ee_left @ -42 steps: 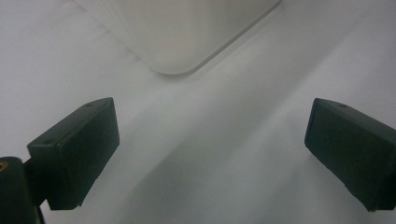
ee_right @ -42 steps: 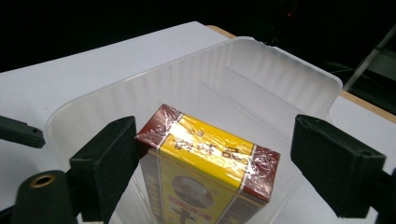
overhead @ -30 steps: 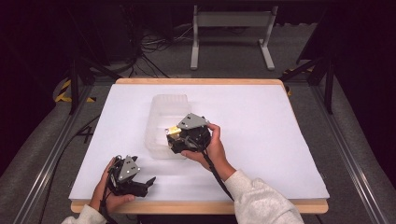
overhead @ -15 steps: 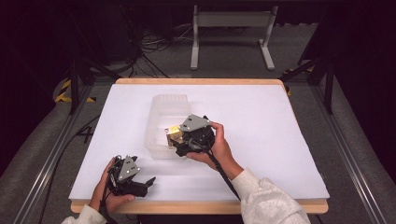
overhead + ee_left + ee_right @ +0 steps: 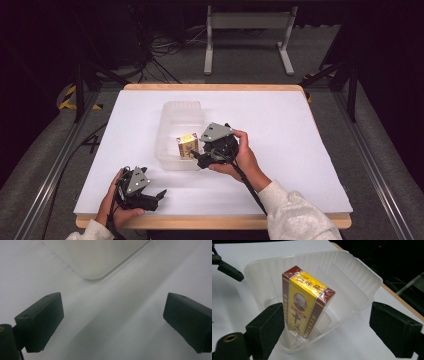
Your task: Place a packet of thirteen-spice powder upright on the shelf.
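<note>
A yellow and dark red box [image 5: 187, 145] [image 5: 308, 312] stands on end, leaning, in the near end of a clear plastic tray [image 5: 180, 107] [image 5: 352, 260]. My right gripper [image 5: 199, 151] [image 5: 332, 330] is open just right of the tray, jaws pointing at the box. In the right gripper view its left pad [image 5: 268, 327] sits close beside the box, and the other pad [image 5: 394, 330] is well clear of it. My left gripper [image 5: 156, 196] [image 5: 112, 322] rests open near the table's front left, with only white tabletop between its jaws.
The white table top [image 5: 300, 130] has a wooden front edge [image 5: 210, 221]. A corner of the tray [image 5: 97, 262] lies ahead of the left gripper. Dark floor, cables and a metal stand [image 5: 247, 22] lie beyond the far edge.
My right gripper has drawn back a little to the right, away from the box, which stays in the tray. The left gripper has not moved.
</note>
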`<action>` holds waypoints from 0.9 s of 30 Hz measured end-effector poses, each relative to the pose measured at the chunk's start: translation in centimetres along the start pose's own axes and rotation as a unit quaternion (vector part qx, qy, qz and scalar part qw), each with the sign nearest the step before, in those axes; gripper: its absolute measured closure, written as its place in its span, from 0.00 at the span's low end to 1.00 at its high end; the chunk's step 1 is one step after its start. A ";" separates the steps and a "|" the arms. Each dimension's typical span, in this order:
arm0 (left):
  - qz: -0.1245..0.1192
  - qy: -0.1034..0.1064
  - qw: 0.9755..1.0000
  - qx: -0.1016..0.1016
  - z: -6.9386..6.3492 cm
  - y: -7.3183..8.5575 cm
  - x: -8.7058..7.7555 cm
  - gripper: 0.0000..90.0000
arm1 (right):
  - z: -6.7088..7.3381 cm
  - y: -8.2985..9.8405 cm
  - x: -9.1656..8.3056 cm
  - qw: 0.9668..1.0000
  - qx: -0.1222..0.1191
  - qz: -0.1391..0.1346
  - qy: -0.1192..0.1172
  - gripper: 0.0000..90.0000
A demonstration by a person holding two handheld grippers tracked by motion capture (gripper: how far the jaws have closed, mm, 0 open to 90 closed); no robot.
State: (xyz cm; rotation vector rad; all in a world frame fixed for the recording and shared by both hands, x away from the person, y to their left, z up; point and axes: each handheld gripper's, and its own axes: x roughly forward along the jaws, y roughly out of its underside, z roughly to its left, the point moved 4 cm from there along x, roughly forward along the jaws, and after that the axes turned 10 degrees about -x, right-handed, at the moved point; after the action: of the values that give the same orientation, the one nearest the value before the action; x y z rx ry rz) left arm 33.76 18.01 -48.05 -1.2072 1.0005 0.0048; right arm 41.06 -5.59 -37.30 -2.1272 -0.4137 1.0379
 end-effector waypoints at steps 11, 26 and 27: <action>0.002 0.000 1.000 0.001 0.0 0.0 0.0 0.04 | -0.9 1.3 -1.6 1.000 -0.008 0.008 -0.005 0.15; 0.004 -0.001 1.000 0.000 -0.1 0.0 0.1 0.04 | -2.2 3.7 -3.8 0.999 -0.017 0.028 0.007 0.15; 0.004 -0.001 1.000 0.000 -0.1 0.0 0.1 0.04 | -2.2 3.7 -3.8 0.999 -0.017 0.028 0.007 0.15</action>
State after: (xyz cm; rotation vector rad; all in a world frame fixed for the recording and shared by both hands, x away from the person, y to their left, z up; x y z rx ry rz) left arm 33.78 17.92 -48.08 -1.2031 1.0036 0.0114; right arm 40.34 -11.32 -37.00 -2.1855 -0.3696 1.0543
